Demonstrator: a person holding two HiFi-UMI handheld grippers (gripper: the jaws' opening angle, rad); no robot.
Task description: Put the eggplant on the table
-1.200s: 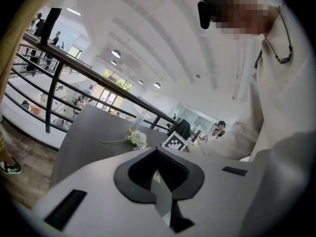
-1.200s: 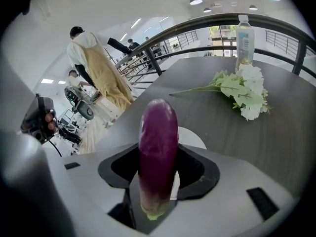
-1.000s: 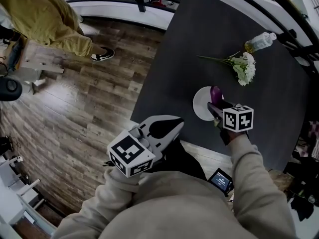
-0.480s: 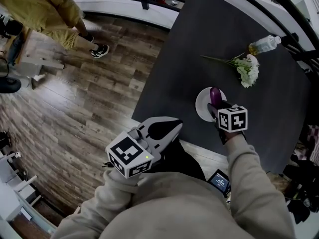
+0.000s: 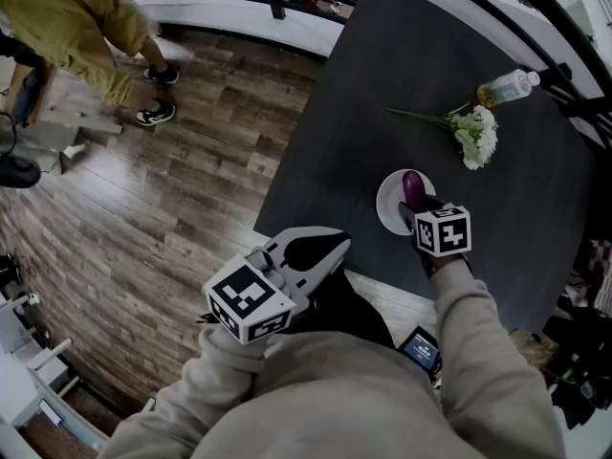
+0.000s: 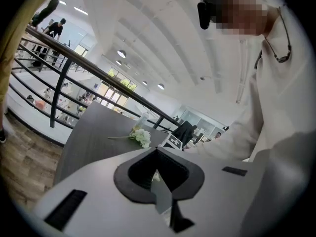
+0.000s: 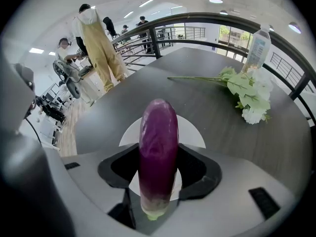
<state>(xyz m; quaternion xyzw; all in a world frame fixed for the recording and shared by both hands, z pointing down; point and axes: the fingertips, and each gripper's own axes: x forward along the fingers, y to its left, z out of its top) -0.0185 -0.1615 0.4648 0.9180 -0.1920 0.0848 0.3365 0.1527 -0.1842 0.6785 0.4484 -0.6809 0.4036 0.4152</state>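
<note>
- The right gripper (image 5: pixel 421 214) is clamped on the eggplant (image 7: pixel 158 152). Both jaws press its sides near the pale stem end, and the rounded purple tip sticks out ahead of them.
- The eggplant's long axis runs straight along the jaws, pointing forward and down — in line with the grip, not across it.
- Directly under the jaws lies the white plate (image 5: pixel 387 206); I cannot tell whether the eggplant touches it.
- Bare dark table (image 5: pixel 363 94) surrounds the plate, most openly ahead and to this gripper's left, so setting the eggplant down likely needs only a short sideways shift.
- The flowers (image 5: pixel 475 134) and bottle (image 5: pixel 507 86) sit well ahead and to the right.
- The left gripper (image 5: pixel 325 247) has its jaws together on nothing. It is held back by the person's body, off the table edge — the right hand is far nearer.
</note>
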